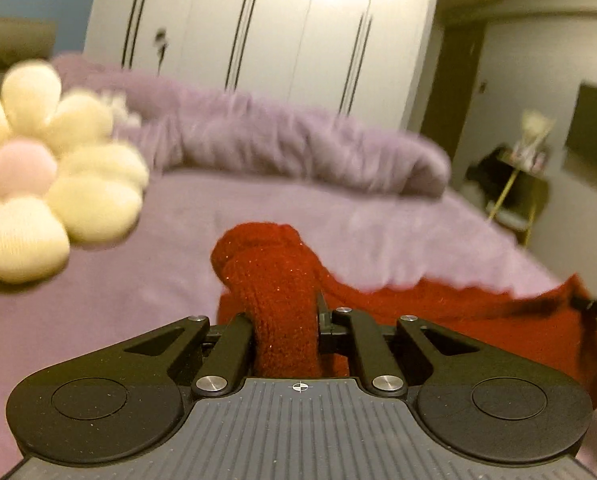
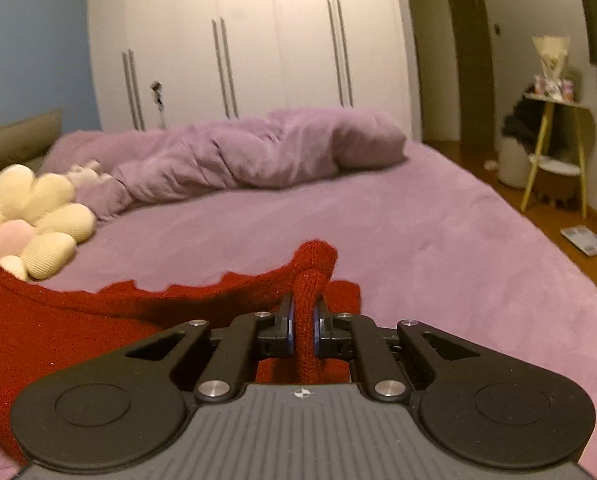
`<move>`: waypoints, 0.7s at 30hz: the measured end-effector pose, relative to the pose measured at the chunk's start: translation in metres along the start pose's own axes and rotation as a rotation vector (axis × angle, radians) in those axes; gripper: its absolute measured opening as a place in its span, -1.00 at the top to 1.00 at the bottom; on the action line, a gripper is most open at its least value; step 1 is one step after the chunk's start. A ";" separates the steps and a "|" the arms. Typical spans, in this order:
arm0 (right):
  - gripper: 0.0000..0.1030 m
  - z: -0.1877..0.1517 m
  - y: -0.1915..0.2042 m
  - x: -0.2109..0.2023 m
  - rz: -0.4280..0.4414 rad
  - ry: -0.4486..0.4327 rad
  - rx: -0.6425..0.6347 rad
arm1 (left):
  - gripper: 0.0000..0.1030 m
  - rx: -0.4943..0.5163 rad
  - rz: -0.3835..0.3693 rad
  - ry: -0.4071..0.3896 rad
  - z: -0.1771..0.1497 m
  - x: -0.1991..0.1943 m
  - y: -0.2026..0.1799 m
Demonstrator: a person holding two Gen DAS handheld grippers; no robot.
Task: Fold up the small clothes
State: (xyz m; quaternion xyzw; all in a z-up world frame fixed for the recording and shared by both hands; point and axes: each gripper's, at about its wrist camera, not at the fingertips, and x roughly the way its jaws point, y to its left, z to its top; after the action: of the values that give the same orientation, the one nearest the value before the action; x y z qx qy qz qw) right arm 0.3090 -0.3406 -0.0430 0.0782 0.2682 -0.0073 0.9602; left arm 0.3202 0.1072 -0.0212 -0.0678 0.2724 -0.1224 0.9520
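Both ribbed claws, left claw [image 1: 285, 320] and right claw [image 2: 303, 320], pinch fuzzy red knit garment [image 2: 78, 320] bunches.

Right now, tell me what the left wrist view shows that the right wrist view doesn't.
Only the left view: the left hand-held gripper shut on a thick bunch of the red knit garment.

Only the right view: the right hand-held gripper shut on a thinner fold, plus a flat item on the wooden floor.

Both: flower cushion, purple bed, white wardrobe.
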 end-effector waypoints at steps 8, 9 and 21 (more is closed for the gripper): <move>0.69 -0.014 -0.004 0.044 0.014 0.171 -0.009 | 0.45 -0.113 -0.036 0.165 -0.031 0.047 0.012; 0.69 -0.015 -0.002 0.046 0.006 0.175 -0.026 | 0.66 -0.122 -0.032 0.175 -0.031 0.050 0.014; 0.86 0.028 0.050 0.026 -0.208 -0.144 -0.270 | 0.83 0.037 0.094 -0.139 0.050 0.019 -0.022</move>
State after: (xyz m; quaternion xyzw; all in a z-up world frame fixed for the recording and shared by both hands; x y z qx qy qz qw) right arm 0.3483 -0.2946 -0.0253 -0.0802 0.2040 -0.0761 0.9727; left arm 0.3581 0.0842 0.0160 -0.0455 0.2062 -0.0774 0.9744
